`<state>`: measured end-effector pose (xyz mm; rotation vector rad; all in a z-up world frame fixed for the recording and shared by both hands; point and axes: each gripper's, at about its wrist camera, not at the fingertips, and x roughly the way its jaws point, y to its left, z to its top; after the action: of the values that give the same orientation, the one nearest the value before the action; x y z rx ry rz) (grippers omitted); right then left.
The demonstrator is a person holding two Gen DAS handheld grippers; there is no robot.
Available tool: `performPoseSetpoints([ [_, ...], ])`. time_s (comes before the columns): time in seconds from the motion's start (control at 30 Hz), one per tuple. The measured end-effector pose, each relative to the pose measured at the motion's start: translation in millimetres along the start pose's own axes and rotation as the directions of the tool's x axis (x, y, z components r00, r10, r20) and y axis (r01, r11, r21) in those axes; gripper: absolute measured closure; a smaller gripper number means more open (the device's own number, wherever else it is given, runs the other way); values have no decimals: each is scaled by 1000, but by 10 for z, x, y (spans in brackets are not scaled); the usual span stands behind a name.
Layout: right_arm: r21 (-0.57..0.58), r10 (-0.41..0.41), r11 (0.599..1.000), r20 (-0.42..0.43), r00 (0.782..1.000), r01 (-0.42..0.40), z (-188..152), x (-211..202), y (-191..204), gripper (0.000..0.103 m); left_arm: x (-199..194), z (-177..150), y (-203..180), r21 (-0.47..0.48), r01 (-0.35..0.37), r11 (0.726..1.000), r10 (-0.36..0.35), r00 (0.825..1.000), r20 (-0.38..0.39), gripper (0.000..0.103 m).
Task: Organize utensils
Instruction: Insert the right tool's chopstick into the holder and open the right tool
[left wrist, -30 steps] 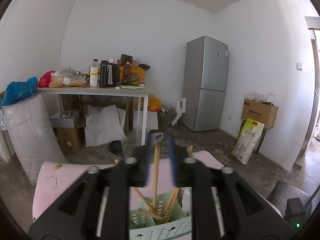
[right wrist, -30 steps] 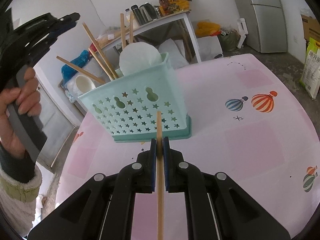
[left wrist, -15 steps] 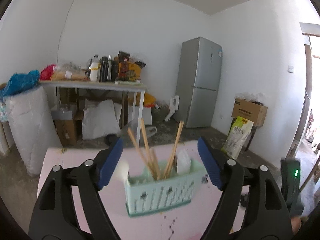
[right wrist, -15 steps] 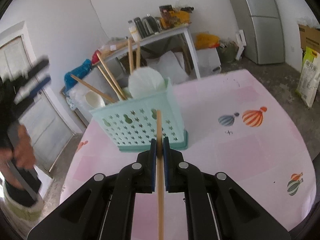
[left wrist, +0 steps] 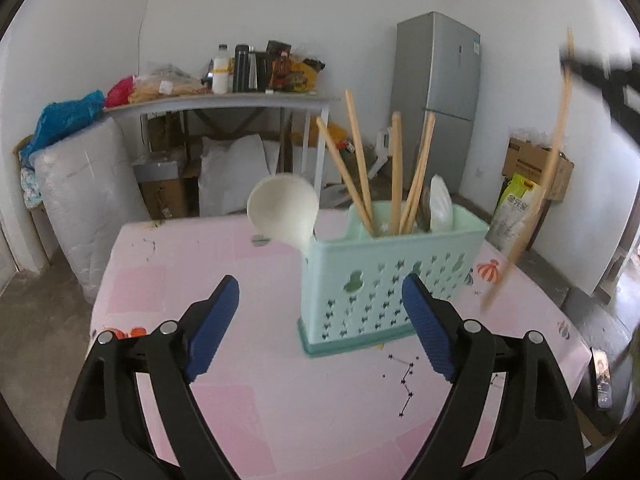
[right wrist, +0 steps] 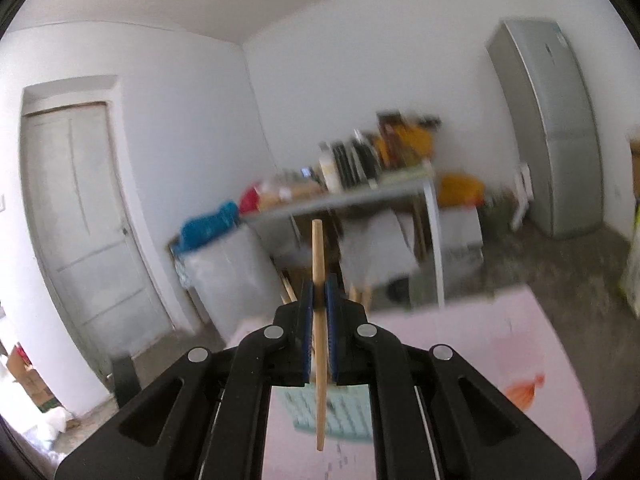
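Your left tongs [left wrist: 320, 312] have just been spreading and now stand wide with nothing between them, low over the pink worktop [left wrist: 248, 400] and facing the mint utensil basket [left wrist: 384, 280]. That basket stands on the worktop holding several wooden chopsticks [left wrist: 396, 176] and a white ladle [left wrist: 284, 210]. Your right tongs [right wrist: 319, 312] are pressed together on a single chopstick [right wrist: 319, 264], held upright above the basket.
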<state>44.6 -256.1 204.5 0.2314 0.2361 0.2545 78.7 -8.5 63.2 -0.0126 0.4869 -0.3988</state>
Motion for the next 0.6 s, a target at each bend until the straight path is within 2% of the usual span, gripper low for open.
performPoseSetpoints([
  [0.13, -45, 35, 998, 52, 998, -33, 269, 196, 124, 96, 85, -83, 22, -4, -6, 1000, 6, 1000, -27, 21],
  [0.37, -90, 17, 996, 76, 997, -10, 354, 585, 183, 96, 226, -171, 22, 1, -5, 1000, 5, 998, -57, 20],
  [0.5, -114, -7, 993, 44, 999, 12, 241, 820, 161, 96, 301, -212, 14, 9, 3, 1000, -3, 997, -71, 20],
  [0.6, -137, -30, 990, -28, 999, 26, 33, 1025, 77, 96, 333, -245, 14, 8, 10, 1000, -9, 997, -81, 20],
])
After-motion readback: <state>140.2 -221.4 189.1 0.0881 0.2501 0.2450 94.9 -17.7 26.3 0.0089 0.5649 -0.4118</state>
